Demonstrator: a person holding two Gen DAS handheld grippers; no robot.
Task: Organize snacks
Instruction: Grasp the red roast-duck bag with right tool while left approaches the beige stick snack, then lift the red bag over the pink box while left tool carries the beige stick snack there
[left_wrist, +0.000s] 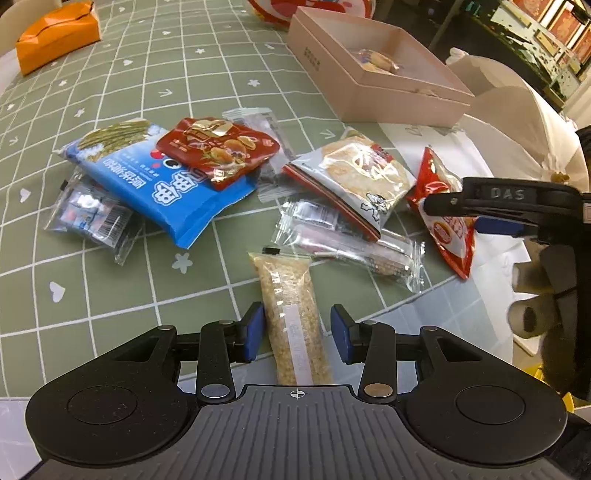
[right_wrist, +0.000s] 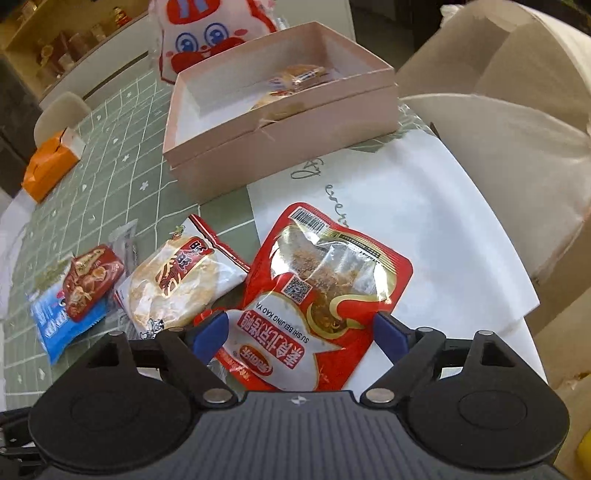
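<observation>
Green white-gridded tablecloth (left_wrist: 110, 92), pink box (right_wrist: 280, 147)

L gripper (left_wrist: 297, 332) pointed steeply down, blue pads (left_wrist: 255, 332) apart, neither pressing on anything. R gripper (right_wrist: 301, 332) also angled steeply down, jaws wide, pads (right_wrist: 207, 332) clear w/ gaps both sides. In L wrist view, gloved hand (left_wrist: 535, 291) gripped the R gripper's handle.
</observation>
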